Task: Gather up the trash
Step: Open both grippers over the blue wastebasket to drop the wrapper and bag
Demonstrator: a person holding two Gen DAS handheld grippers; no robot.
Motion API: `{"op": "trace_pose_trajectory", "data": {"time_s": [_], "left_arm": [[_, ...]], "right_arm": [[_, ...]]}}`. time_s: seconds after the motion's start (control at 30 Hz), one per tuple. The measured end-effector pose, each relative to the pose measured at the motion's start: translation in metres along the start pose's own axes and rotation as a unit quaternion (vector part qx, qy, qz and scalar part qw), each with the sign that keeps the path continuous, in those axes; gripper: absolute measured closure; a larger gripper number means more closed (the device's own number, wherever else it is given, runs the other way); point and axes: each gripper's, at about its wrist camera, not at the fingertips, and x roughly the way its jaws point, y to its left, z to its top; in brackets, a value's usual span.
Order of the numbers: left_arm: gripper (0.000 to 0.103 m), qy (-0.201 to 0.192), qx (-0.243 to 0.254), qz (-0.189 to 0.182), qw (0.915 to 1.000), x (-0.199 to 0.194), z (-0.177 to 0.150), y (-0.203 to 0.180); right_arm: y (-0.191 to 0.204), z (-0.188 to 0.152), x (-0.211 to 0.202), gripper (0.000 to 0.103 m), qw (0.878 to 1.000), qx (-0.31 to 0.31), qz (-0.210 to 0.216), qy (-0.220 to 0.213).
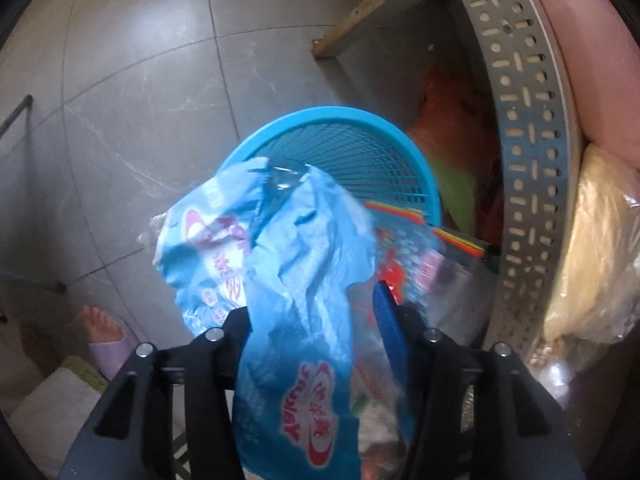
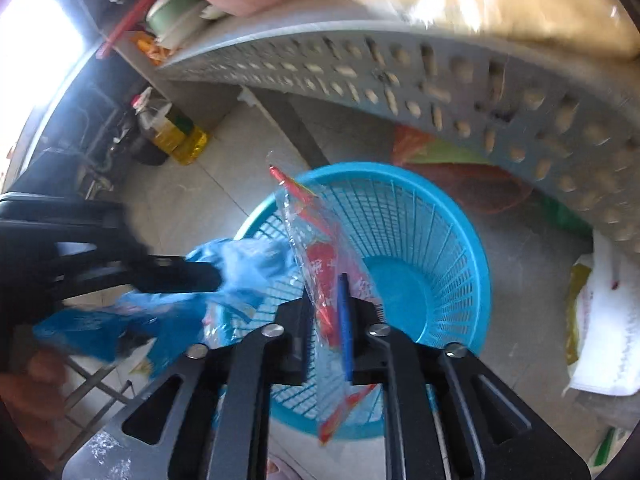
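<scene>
While both grippers hang over the blue basket (image 2: 420,240), left gripper (image 1: 316,312) jaws spread, blue wrapper (image 1: 280,248) loose between; right gripper (image 2: 326,320) slightly parted around clear red-printed wrapper (image 2: 320,248).

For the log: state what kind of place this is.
Probably a home kitchen or storage corner: tiled floor, cooking-oil bottle by the wall, stacked bowls on a perforated grey shelf.

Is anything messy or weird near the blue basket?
Nothing is spilled or broken. The odd bit: the crumpled blue wrapper droops over the blue basket's rim instead of lying inside, and the clear red-printed packet hangs just above it. The basket's bottom looks bare.
</scene>
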Motion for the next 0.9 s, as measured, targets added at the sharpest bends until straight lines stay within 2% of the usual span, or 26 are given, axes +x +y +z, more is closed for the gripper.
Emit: {"op": "trace_pose_trajectory", "data": {"time_s": [0.13,0.27,0.53,0.73,0.9], "left_arm": [[0.048,-0.004,0.018,-0.03,0.9994,-0.007,-0.001,-0.007],[0.044,-0.012,0.037,-0.064,0.9972,-0.019,-0.006,-0.019],[0.022,-0.01,0.056,-0.108,0.9925,-0.04,-0.022,-0.035],[0.012,-0.025,0.062,-0.152,0.9861,-0.056,-0.028,-0.039],[0.01,-0.029,0.079,-0.182,0.9798,-0.073,-0.035,-0.041]], "right_arm": [[-0.007,0.0,-0.001,0.071,1.0,0.008,-0.006,-0.003],[-0.009,-0.001,-0.016,0.062,1.0,0.004,-0.014,-0.028],[-0.015,-0.009,-0.053,0.062,0.997,0.0,-0.026,-0.07],[-0.018,-0.021,-0.074,0.061,0.996,-0.006,-0.031,-0.087],[-0.021,-0.037,-0.08,0.061,0.996,0.003,-0.032,-0.085]]}}
